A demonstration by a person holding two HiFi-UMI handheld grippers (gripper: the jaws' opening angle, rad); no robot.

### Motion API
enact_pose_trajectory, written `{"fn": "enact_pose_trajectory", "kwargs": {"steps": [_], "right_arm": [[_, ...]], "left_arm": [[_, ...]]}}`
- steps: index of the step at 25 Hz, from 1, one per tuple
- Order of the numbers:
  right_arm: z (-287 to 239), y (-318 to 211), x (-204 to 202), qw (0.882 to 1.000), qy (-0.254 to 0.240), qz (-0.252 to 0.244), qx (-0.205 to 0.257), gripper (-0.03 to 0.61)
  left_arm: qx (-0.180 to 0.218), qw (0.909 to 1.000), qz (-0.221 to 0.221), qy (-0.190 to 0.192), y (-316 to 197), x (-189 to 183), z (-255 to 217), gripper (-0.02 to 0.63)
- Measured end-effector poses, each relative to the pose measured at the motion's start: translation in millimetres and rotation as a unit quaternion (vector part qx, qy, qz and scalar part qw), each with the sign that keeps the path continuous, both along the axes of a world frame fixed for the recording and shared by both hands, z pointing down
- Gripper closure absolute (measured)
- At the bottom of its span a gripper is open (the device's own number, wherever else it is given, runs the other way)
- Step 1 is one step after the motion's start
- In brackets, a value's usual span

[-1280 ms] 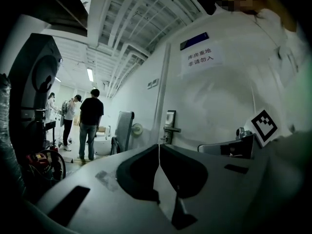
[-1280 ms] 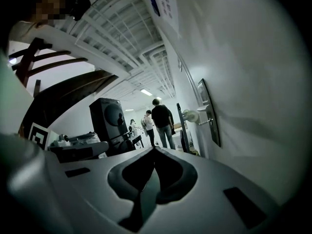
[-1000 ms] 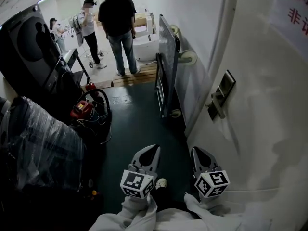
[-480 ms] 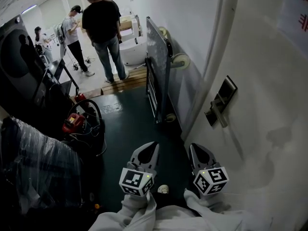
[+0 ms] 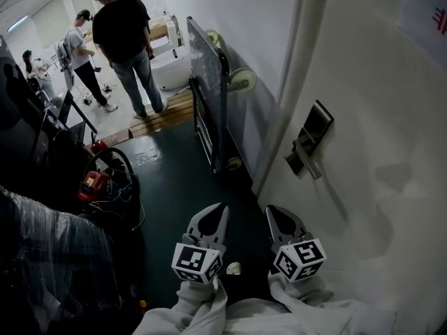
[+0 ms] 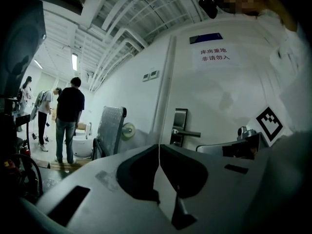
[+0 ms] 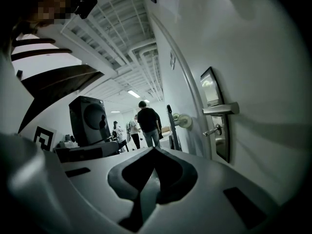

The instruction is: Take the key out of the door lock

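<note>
Two tools are held low in front of the person, neither engaged. The left tool (image 5: 221,208) has its jaws pressed together on nothing. The right tool (image 5: 272,210) is likewise closed and empty. The key (image 7: 213,130) stands out of the lock plate (image 7: 212,87) just under the handle (image 7: 222,109) on the white door (image 5: 377,159), well apart from both tools.

Judgement: the step in hand is the approach. The right tool, nearer the door, should rise to the lock, spread before contact, close flat on the key's head, then draw straight out along the key's axis. A skewed pull risks binding. Whether the key sits in its release position cannot be told.

Surroundings: a wheeled panel (image 5: 208,103) leans on the wall beside the door frame, a red machine (image 5: 93,185) with cables sits on the dark floor (image 5: 174,180), and people (image 5: 122,40) stand further off. The handle overhanging the key is the only obstruction noted.
</note>
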State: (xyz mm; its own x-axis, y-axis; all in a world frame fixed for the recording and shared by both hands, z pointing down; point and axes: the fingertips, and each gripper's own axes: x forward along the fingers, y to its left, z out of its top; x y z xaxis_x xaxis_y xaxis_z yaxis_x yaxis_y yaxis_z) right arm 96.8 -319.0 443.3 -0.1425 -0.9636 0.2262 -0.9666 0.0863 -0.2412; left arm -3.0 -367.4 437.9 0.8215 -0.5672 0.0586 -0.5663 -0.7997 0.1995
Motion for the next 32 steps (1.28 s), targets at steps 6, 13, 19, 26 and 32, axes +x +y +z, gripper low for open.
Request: {"fn": "enact_pose_trajectory", "kwargs": {"steps": [6, 13, 19, 26, 32], "right_arm": [[2.3, -6.8, 13.2, 1.0, 0.012, 0.023, -0.006, 0.526], [15.0, -16.7, 33.7, 0.998, -0.027, 0.055, -0.023, 0.526], [32.7, -26.0, 57.1, 0.988, -0.123, 0.094, -0.023, 0.526], [48.4, -43.8, 87.9, 0.935, -0.324, 0.143, 0.016, 0.526], [57.3, -54.8, 111.7, 0.881, -0.438, 0.172, 0.047, 0.505]], "left_arm": [[-0.004, 1.0, -0.006, -0.002, -3.5, 7.0, 6.6, 0.594], [-0.014, 0.9996, -0.011, -0.02, -16.7, 17.9, 22.5, 0.595], [-0.023, 0.9995, -0.01, -0.018, -19.8, 33.8, 30.9, 0.595], [-0.028, 0.9992, 0.003, -0.029, -25.1, 47.8, 34.9, 0.595], [-0.028, 0.999, 0.006, -0.033, -30.9, 52.0, 35.3, 0.594]]}}
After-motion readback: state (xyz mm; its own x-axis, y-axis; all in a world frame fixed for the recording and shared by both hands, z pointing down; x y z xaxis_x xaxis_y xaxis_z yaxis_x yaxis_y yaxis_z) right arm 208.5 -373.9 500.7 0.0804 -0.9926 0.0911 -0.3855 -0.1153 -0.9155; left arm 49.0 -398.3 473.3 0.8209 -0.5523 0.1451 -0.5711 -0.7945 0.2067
